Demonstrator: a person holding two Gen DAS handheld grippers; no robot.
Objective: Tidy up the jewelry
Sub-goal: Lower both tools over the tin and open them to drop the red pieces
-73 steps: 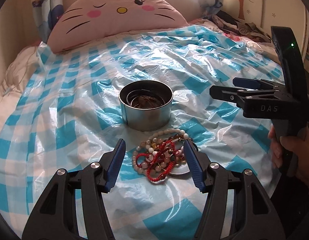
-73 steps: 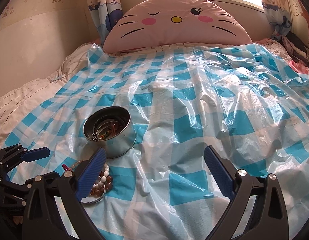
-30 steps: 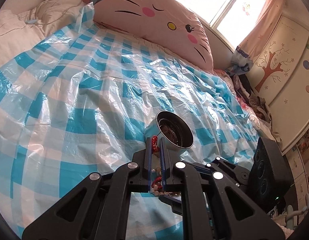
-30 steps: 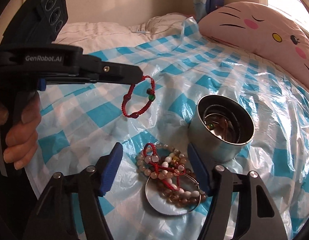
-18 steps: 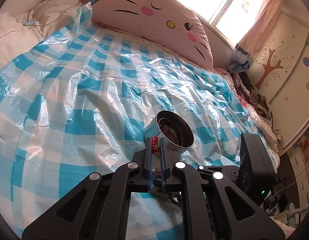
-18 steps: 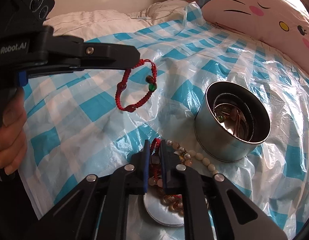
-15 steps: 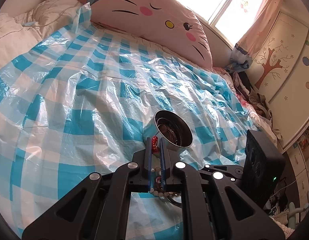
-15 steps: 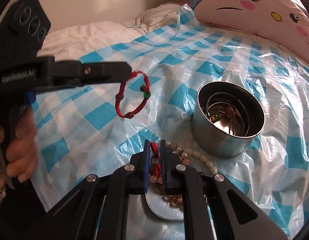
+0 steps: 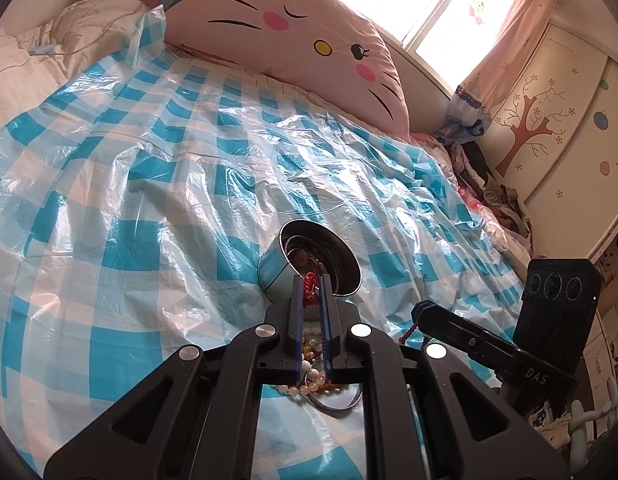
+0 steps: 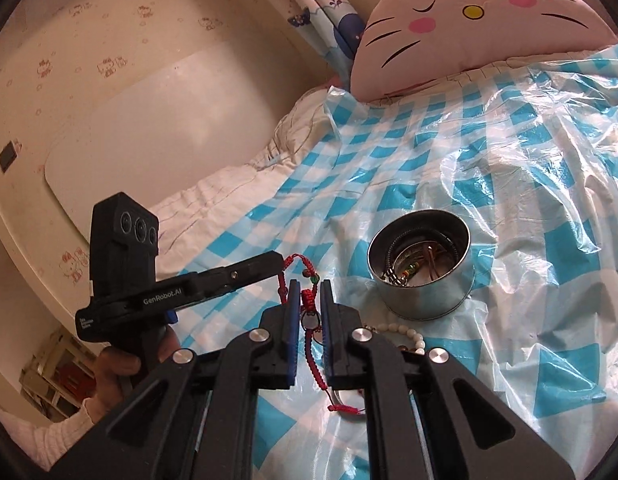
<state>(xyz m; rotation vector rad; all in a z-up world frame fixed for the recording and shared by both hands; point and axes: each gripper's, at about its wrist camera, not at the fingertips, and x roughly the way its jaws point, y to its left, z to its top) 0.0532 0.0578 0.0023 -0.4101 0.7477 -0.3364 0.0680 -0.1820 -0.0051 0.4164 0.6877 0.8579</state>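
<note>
Left wrist view: left gripper [image 9: 310, 294] has its jaws clamped together on a red cord bracelet [image 9: 309, 289], held right in front of the open mouth of the metal tin [image 9: 309, 258]. Right wrist view: same bracelet hangs as a loop off the left tip [image 10: 283, 266], just beside the right gripper [image 10: 309, 292], whose jaws are pinched on a second red cord [image 10: 309, 300]; that cord runs down between the pads to a red tail and a metal ring near the bottom. Right gripper also shows in the left view as a black bar [image 9: 461, 332] low right with a red strand at its tip. Tin stands upright on the bed, some jewelry already inside. Leftover pile of beaded bracelets [image 9: 309, 376] lies on a round metal lid just below the left jaws, close to the tin; pale beads [image 10: 397, 330] peek out beside the tin base in the right view. Both grippers are crowded together at the near edge of the bed; wide free area beyond the tin and to its left. Bed is covered by a wrinkled blue-and-white checked plastic sheet [image 9: 149, 184]. Pink cat-face pillow [image 9: 293, 40] at the head, window behind it, wardrobe with tree decal [image 9: 549, 128] at right. A hand [image 10: 117, 372] grips the left handle.
</note>
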